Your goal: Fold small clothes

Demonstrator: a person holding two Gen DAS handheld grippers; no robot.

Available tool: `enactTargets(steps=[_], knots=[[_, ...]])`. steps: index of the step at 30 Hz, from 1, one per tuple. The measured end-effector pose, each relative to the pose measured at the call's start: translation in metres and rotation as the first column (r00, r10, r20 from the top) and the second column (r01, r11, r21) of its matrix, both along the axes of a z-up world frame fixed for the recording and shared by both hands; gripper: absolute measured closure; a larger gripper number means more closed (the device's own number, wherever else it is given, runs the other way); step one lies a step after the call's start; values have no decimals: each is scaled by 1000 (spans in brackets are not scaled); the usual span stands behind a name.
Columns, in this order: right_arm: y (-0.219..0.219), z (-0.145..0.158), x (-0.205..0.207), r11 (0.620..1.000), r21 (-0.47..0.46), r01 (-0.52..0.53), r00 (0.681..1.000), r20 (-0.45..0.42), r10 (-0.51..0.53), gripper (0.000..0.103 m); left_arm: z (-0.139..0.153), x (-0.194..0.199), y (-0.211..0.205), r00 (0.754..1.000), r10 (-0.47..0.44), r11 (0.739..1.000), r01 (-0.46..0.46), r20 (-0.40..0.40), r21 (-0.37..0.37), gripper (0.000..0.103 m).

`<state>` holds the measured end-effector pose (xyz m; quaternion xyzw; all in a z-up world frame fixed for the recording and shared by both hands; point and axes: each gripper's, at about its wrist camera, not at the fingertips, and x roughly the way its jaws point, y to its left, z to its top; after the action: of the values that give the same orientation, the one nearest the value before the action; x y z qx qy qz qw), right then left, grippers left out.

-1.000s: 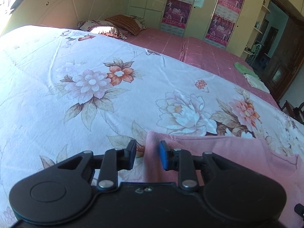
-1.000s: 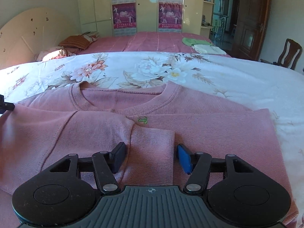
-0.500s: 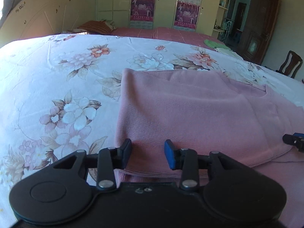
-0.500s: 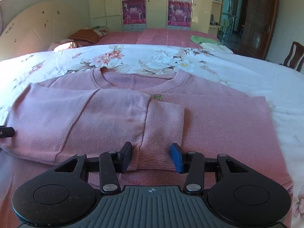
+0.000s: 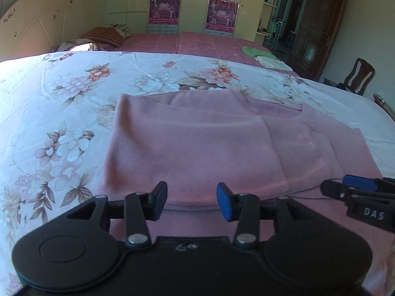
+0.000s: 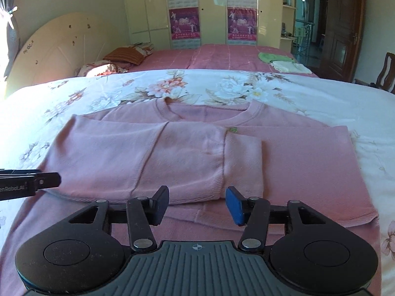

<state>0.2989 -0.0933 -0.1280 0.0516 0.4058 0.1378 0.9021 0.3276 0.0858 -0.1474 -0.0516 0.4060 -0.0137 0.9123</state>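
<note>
The pink sweater (image 6: 197, 153) lies flat on the floral bedsheet (image 6: 308, 93), one sleeve folded across its chest. Left gripper (image 5: 191, 201) and right gripper (image 6: 197, 206) hover over its lower part; both sets of fingers are parting, nothing between them.

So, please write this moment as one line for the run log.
pink sweater: sleeve folded across | left gripper: opening, empty | right gripper: opening, empty
</note>
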Motion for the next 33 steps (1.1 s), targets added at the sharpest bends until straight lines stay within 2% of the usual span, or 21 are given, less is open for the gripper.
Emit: enactTargets(steps=[4,10,12,17,19,23,26,28,30,33], knots=[[11,-5,-15,1000,-2,-18,1000,-15,18,51,-7,-7,-18,999,-43,999,43,-16,-11,56],[10,-17,-30,1000,-22,11,998,-54,-12,51,-33,-14,-27,993,-91,996,92,-69,10,56],[6,-27,-34,998,-62,22,997,-76,-27,51,-36,-18,-28,993,-115,992,117,-39,46,56],[-32,-35,-47,986,-125,114,990,-68,-123,51,-36,-34,-10,989,-146,985,148,-32,91,52],[-52,-39,-54,974,-166,152,984,-64,-164,51,-37,-44,8,991,-133,987,135,-31,86,48],[-87,-41,-65,963,-182,199,975,-61,-213,51,-36,-63,34,996,-77,992,80,-36,95,48],[-89,-37,-68,966,-201,164,982,-58,-179,51,-31,-70,40,998,-3,995,8,-55,97,49],[-85,-29,-73,979,-156,131,988,-55,-142,51,-23,-76,38,997,36,998,-32,-71,58,51],[-76,-22,-81,993,-86,85,994,-55,-90,51,-19,-82,25,997,31,999,-29,-76,30,51],[-48,-16,-93,998,-46,-31,999,-41,29,51,-13,-88,-7,998,-8,1000,9,-60,10,51]])
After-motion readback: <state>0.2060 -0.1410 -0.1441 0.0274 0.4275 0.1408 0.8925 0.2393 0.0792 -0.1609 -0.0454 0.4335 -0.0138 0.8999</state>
